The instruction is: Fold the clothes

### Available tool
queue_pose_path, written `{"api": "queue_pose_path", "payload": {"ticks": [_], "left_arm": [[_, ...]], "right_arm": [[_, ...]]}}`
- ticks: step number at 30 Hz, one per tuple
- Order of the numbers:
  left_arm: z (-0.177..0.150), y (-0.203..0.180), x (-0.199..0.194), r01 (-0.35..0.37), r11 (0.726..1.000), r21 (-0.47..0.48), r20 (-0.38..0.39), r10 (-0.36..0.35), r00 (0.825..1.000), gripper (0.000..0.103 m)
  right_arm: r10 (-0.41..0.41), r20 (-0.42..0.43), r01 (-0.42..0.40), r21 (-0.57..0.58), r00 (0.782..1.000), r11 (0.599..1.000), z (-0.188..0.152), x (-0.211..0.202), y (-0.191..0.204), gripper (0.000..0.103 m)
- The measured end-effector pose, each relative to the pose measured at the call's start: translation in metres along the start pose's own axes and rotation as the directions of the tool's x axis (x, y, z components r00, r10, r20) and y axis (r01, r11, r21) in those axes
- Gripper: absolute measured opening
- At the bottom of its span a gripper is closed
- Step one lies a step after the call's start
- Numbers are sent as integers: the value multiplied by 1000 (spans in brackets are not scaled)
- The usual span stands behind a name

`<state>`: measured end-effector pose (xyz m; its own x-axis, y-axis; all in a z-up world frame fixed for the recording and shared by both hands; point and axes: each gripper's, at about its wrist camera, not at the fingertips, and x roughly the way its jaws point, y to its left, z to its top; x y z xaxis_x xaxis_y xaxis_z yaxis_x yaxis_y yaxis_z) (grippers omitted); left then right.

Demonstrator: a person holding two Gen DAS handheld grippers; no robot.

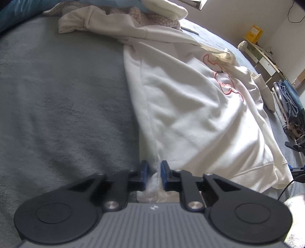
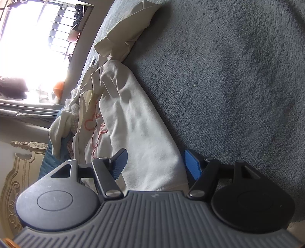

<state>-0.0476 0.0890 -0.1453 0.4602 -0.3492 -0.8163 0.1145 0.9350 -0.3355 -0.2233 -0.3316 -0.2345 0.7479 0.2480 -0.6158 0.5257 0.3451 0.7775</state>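
Sweatshirt (image 1: 190, 106), white with a pink outline print on its chest, lies spread on the grey bed blanket (image 1: 57, 95), its hem nearest both grippers and its hood end toward the heap of other clothes (image 1: 133, 15) beyond it. The left gripper (image 1: 153, 176) has its jaws pinched narrow on the sweatshirt's hem at the side seam, with only a thin fold of cloth between the blue pads. The right gripper (image 2: 154, 166) stands at the sweatshirt's other hem corner, jaws wide, straddling the fabric without pressing it. The main risk, as I judge it, is lifting unevenly: if the left side rises while the right jaws stay apart, the sweatshirt would drag and skew across the blanket. The left pinch also looks shallow and may catch only one layer, so the cloth could slip free or the layers separate mid-fold.
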Motion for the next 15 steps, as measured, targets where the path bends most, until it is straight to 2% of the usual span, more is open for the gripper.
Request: {"api": "queue_pose_path", "payload": {"ticks": [3,5,6,8,9,11,12,15], "left_arm": [[1,6,1,32,998,-56,1,-32,999,5],[2,15,-3,104,986,-127,-3,-105,994,4],[4,21,-7,163,969,-184,3,-165,986,4],[7,36,-22,301,906,-298,56,-298,953,4],[8,45,-30,371,862,-346,99,-360,928,4],[9,63,-41,468,774,-426,172,-438,882,4],[8,71,-44,474,755,-452,188,-439,878,4],[2,96,-31,350,798,-490,137,-326,935,4]], "right_arm": [[1,0,-1,1,1000,1000,0,0,0,66],[2,0,-2,2,1000,1000,0,0,0,66],[2,0,-2,3,1000,1000,0,0,0,66],[3,1,-3,5,1000,1000,0,0,0,66],[3,1,-3,6,1000,1000,0,0,0,66],[3,1,-3,10,1000,1000,1,1,0,66],[3,1,-3,11,1000,1000,1,1,0,66],[0,0,0,13,1000,1000,1,3,0,66]]}}
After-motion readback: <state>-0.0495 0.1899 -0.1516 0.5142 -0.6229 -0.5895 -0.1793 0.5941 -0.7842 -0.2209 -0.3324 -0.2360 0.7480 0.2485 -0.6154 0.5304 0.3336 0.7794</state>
